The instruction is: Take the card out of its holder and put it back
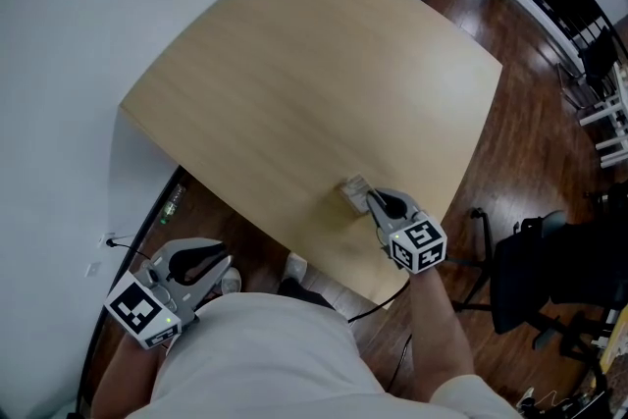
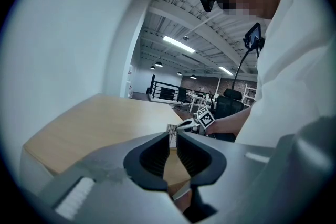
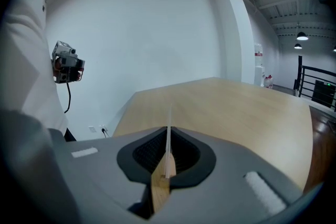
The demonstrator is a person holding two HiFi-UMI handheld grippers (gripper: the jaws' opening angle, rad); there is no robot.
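A small pale card point(image 1: 351, 192) stands near the front edge of the light wooden table point(image 1: 314, 83). My right gripper point(image 1: 371, 201) is shut on it. In the right gripper view the card point(image 3: 168, 128) shows edge-on as a thin white line pinched between the dark pads point(image 3: 152, 152). I cannot make out the holder. From the left gripper view, the striped card point(image 2: 171, 135) sits just left of the right gripper point(image 2: 185, 124). My left gripper point(image 1: 211, 262) hangs off the table beside my body. Its jaws point(image 2: 172, 152) stand a narrow slit apart with nothing between them.
A white wall runs along the table's left side. Below the table's near-left edge are a cable and a wall socket point(image 1: 110, 241) and a bottle point(image 1: 173, 201). A black office chair point(image 1: 549, 270) stands on the dark wood floor at the right.
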